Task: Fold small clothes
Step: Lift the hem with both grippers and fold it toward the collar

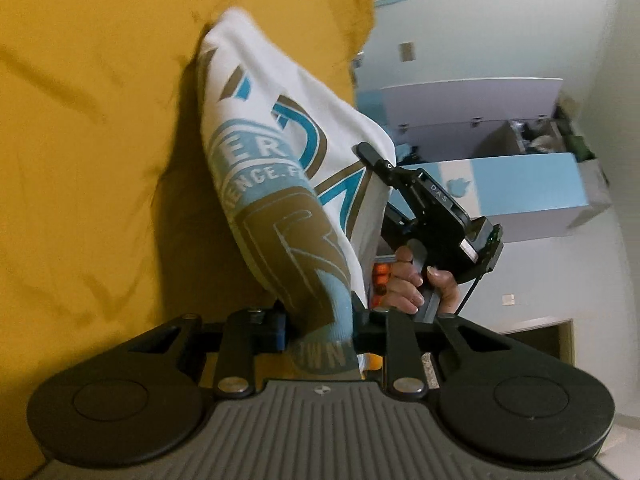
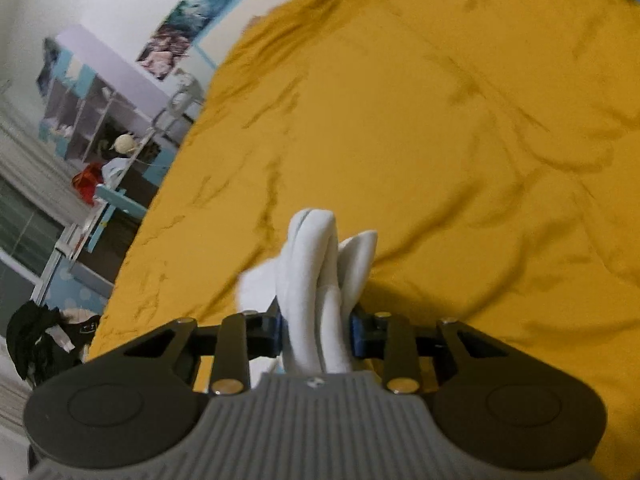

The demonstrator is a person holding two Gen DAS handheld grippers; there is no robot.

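The left claw is clamped on a white shirt that rises straight ahead of it, its blue and brown print showing the fragments "ER", "ENCE." and "WN". Just right of that cloth, the right claw pinches bunched white folds of the same shirt, and the letters "DAS" show on its body. Wrinkled yellow bedding spreads ahead of both claws, its edge to the right claw's left.

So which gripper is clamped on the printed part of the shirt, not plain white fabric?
The left gripper: its fingers pinch the white shirt on its blue-and-brown print. The right gripper holds only bunched plain white folds.
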